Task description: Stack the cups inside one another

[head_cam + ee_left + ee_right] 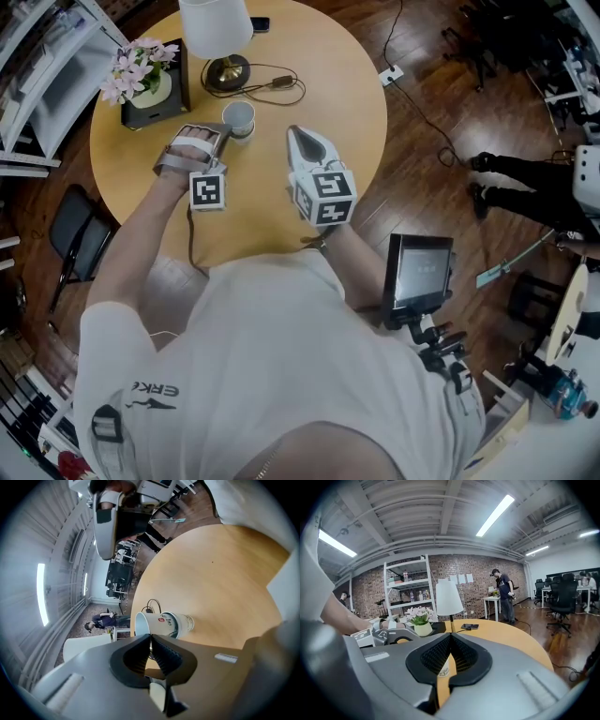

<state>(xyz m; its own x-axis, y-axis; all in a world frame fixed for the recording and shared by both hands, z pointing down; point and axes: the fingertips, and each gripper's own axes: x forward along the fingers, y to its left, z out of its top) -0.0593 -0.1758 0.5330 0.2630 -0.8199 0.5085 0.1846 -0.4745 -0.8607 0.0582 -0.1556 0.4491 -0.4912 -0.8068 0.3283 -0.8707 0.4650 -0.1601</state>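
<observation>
Cup (238, 117) stands upright on the round worktop (323, 80) beside the lamp (217, 37), its near rim pinched and mostly hidden in the clenched left gripper (150, 638), while the right gripper (451, 637), clenched empty, hides all but a sliver of it.

Bare counter (333, 80) opens ahead of the right tongs (298, 138); cup (240, 114), lamp (216, 28) and flowers (138, 67) crowd ahead of the left tongs (225, 132).
</observation>
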